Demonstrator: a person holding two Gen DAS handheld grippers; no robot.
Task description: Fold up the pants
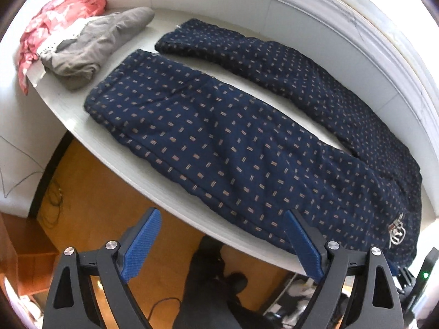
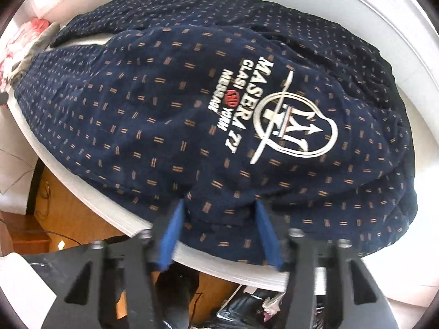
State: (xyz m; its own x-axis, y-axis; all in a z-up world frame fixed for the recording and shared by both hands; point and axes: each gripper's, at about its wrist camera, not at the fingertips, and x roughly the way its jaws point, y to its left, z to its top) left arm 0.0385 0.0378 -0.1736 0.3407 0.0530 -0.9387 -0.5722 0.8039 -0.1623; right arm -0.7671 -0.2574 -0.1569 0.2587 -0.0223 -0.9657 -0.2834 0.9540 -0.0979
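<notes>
Navy pants (image 1: 219, 126) with small tan dashes lie flat on a white table (image 1: 274, 87), both legs spread apart toward the far left. My left gripper (image 1: 222, 212) hovers open at the table's near edge; its right finger (image 1: 301, 244) overlaps the hem of the near leg and nothing is gripped. In the right wrist view the waist end of the pants (image 2: 164, 109) fills the frame, with a white printed logo (image 2: 274, 115). My right gripper (image 2: 219, 202) stands at the near edge with a puckered fold of the fabric pinched between its blue pads.
A crumpled grey garment (image 1: 93, 46) and a red-and-white cloth (image 1: 60, 13) lie at the table's far left end. A white wall ledge (image 1: 384, 41) runs behind the table. Below the near edge are the wooden floor (image 1: 96, 205), cables and a person's dark leg (image 1: 214, 279).
</notes>
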